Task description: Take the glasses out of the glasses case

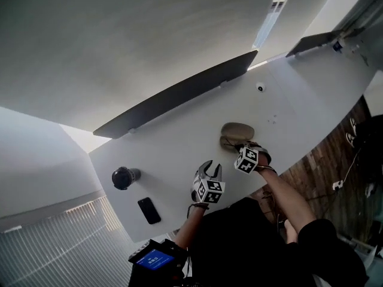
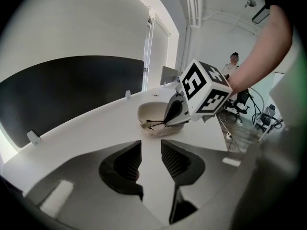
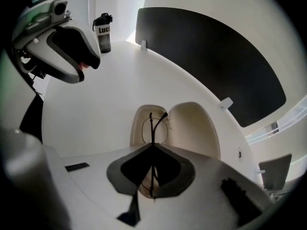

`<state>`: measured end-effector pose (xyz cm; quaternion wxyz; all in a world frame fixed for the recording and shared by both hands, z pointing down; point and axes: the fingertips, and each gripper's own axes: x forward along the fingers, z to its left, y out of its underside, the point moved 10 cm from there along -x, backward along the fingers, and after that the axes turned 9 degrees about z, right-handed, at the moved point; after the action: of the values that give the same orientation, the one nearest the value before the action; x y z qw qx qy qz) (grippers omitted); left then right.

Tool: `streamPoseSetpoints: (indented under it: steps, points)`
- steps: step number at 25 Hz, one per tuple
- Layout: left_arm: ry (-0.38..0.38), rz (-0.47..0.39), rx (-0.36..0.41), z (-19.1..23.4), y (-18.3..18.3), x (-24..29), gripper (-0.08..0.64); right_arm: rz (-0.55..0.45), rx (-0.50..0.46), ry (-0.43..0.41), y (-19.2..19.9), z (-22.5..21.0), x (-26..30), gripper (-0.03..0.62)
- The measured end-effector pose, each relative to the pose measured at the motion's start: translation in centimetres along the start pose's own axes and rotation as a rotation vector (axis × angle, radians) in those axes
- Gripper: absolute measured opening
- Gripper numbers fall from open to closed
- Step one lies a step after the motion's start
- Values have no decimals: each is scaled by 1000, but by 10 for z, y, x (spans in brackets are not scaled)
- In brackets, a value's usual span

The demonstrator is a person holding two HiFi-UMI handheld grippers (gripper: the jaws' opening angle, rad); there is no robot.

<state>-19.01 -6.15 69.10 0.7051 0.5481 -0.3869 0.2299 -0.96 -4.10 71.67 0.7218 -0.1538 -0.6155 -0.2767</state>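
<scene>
Head view and both gripper views, read from the wearer outward; all positions are given relative to the open glasses case (image 3: 194, 126).

Nearest the wearer, well short of the case and off to its left in the head view, a small device with a lit blue screen (image 1: 154, 259) sits at the bottom edge of the picture. A black phone (image 1: 149, 210) lies flat on the white table (image 1: 179, 142), also well to the near left of the case. A dark drinking bottle (image 3: 103, 32) with a pale label stands upright, well apart from the case on that same side.

The left gripper (image 2: 151, 142) hovers over bare tabletop on the near side of the case, clear of it. Its jaws stand apart with nothing between them, and they point toward the case.

The right gripper (image 3: 152, 146) is directly over the case and points steeply down. Its jaws are brought together on the thin dark frame of the glasses (image 3: 152, 126).

The case rests on the table with its lid hinged back, the two pale halves side by side. The glasses lie inside one half.

Beyond the case, a dark partition panel (image 1: 179, 94) runs along the table's far edge
</scene>
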Motion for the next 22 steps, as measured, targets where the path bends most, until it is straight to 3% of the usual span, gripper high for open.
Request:
streamPoseSetpoints:
  steps: [3,11,13,17,22]
  points:
    - [6,-4,28,2,-2,-2,135,-5,33,15,-2,-6,-9,15]
    - [-16,-25,-1,9,1,-18,135,-98,51,77,-18,-10,-49,15]
    - [-14,-23,7,8,-2,-21,135,-133,106,111,-13,-17,-65,15]
    - [-8,-19,3,3,-4,-24,135,-191,310,154,18,-35,-91,15]
    - [-5,11,10,-4,-1,-22,135,-223,407,189,55,-51,-111,15]
